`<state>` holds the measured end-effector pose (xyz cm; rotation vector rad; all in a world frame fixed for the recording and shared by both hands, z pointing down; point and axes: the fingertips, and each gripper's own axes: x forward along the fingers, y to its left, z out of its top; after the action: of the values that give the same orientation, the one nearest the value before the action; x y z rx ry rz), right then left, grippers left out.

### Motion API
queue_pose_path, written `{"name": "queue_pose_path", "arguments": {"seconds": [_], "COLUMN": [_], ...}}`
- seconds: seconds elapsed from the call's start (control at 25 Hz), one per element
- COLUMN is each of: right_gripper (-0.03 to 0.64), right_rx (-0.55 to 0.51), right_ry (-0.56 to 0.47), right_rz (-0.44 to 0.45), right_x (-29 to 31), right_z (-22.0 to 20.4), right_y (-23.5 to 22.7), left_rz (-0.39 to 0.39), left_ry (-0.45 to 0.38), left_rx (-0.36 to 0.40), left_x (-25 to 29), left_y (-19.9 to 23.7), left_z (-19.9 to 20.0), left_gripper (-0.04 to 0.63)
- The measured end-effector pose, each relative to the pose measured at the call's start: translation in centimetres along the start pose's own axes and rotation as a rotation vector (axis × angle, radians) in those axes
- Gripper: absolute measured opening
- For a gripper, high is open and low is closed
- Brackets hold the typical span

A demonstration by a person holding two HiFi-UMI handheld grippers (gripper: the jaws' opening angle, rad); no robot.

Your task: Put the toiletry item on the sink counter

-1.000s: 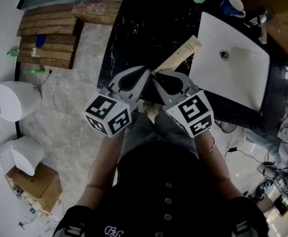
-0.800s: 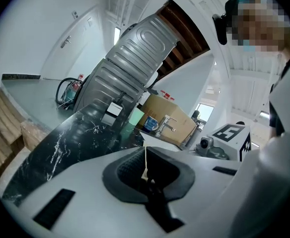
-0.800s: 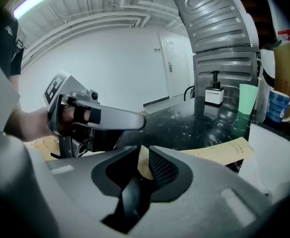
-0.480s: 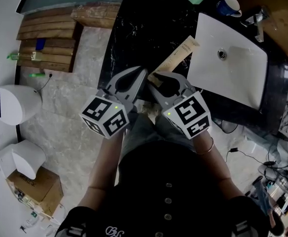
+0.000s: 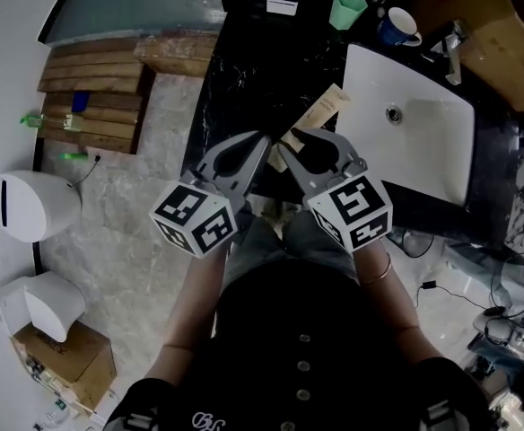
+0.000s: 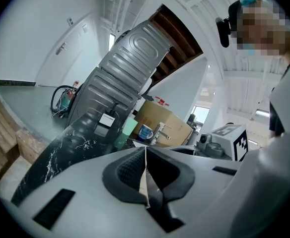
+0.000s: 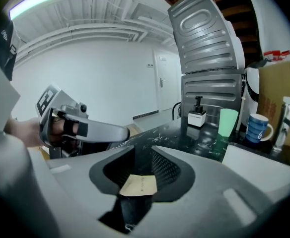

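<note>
The toiletry item, a flat tan tube (image 5: 322, 108), lies on the black marble counter (image 5: 244, 61) just left of the white sink. My right gripper (image 5: 300, 136) hovers over the tube's near end. Its jaws have just been opening and now stand apart, and the tube end (image 7: 139, 185) shows in the gap below them, untouched by the pads. Right beside it on the left is my left gripper (image 5: 260, 136), with its jaws (image 6: 146, 150) closed tip to tip and nothing held. From the right gripper view, the left gripper (image 7: 93, 129) sits to the left.
A white sink basin (image 5: 423, 151) with a faucet (image 5: 450, 48) fills the counter's right side. Behind it stand a green cup (image 5: 347, 9) and a blue mug (image 5: 397, 25). Wooden slats (image 5: 91, 97) and a white bin (image 5: 29, 205) sit on the floor at left.
The right gripper's jaws have parted and let go of the tube's end, which stays on the counter. Both grippers have lifted a little.
</note>
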<state>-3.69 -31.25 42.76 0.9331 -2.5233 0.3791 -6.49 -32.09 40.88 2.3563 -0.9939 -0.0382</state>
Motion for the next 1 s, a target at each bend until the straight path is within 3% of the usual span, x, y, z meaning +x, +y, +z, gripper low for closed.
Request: {"name": "queue_pose_path", "arguments": {"seconds": [0.48,1.0], "right_gripper": [0.097,0.022], "right_rx": [-0.013,-0.019], "right_ry": [-0.118,-0.232], "right_rz": [-0.067,-0.093], "right_x": [-2.6,-5.3], "right_z": [4.0,6.8], "right_y": [-2.9,-4.6], "left_rz": [-0.024,-0.054], "left_ry": [-0.034,-0.038], "left_rx": [0.083,0.158], "left_x": [1.0,3.4], "left_y": [-2.3,-4.2], "left_z": [2.9,4.7], "left_gripper": [0.014,0.014]}}
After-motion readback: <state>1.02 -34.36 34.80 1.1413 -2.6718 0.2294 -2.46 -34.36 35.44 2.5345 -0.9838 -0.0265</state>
